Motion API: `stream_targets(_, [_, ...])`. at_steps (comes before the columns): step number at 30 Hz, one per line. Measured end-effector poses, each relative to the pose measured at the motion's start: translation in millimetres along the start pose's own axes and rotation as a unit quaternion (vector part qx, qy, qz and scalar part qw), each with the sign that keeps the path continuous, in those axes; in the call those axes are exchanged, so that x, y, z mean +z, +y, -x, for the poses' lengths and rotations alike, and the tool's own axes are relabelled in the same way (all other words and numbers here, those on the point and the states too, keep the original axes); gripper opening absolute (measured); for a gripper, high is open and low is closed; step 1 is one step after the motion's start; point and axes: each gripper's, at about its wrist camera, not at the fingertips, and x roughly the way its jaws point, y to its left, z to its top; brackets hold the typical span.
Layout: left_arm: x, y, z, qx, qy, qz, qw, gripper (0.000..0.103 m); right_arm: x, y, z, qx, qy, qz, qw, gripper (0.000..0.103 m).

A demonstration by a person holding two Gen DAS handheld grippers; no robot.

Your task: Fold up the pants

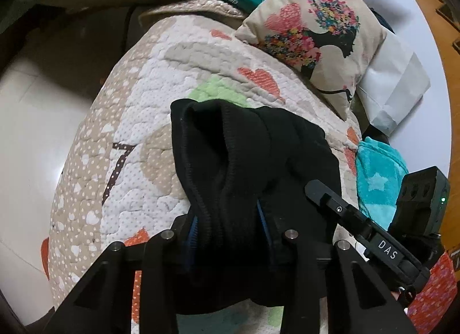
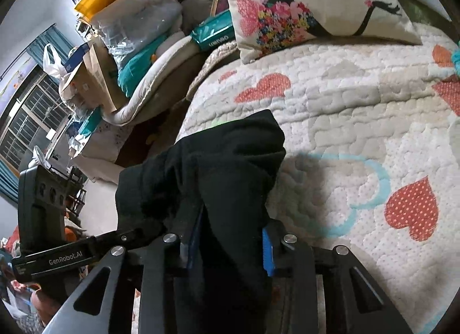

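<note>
Gripping black pants (image 1: 247,161), the left gripper (image 1: 227,233) has its blue pads (image 1: 192,233) pressed on a bunched ribbed edge of the fabric. Pants hang over a quilted bedspread (image 1: 138,121) with heart prints. Printed pillow (image 1: 316,35) lies beyond; teal towel (image 1: 376,178) sits to the right. Right gripper (image 2: 230,245) is likewise clamped on the pants (image 2: 218,167), fabric filling the gap between its pads (image 2: 268,250). Both grippers hold the same garment, side by side.
</note>
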Motion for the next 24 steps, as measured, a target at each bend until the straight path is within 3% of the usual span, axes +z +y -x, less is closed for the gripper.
stream_targets(10, [2.8, -49.5, 12.9, 0.040, -0.050, -0.074, 0.9952, 0.034, 11.6, 1.4, 25.0, -0.008, -0.048, 0.008, 0.999, 0.037])
stream_targets(24, [13.2, -71.8, -16.6, 0.053, -0.047, -0.080, 0.9942, 0.034, 26.2, -20.6, 30.5, -0.032, -0.080, -0.009, 0.996, 0.037])
